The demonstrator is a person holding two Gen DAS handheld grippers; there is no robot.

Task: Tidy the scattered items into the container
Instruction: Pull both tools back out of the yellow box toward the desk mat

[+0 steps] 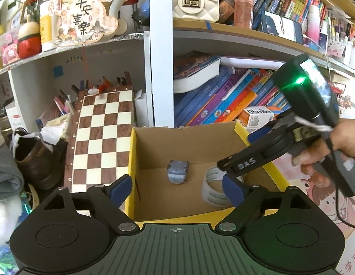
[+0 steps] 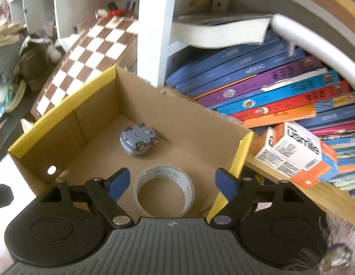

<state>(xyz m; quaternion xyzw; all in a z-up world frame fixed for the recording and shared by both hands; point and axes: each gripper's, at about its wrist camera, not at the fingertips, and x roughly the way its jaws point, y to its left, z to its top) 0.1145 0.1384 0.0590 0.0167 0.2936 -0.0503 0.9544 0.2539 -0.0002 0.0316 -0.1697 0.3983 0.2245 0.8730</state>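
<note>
An open cardboard box with yellow rims (image 1: 131, 160) (image 2: 62, 107) stands in front of the bookshelf. On its floor lie a blue-grey toy (image 1: 177, 171) (image 2: 137, 141) and a roll of clear tape (image 1: 210, 197) (image 2: 163, 170). My left gripper (image 1: 177, 190) hovers open at the box's near edge, nothing between its fingers. My right gripper (image 2: 172, 185) is open just above the tape roll, which sits free below the gap and is not pinched. In the left wrist view the right gripper (image 1: 234, 151) reaches in over the box's right wall, held by a hand (image 1: 326, 146).
A chessboard (image 1: 101, 133) leans against the shelf left of the box. Slanted books (image 2: 269, 87) fill the shelf behind, with a white and orange carton (image 2: 296, 153) at the box's right. A brown shoe (image 1: 32, 158) and clutter sit at far left. A white shelf post (image 1: 161, 52) rises behind.
</note>
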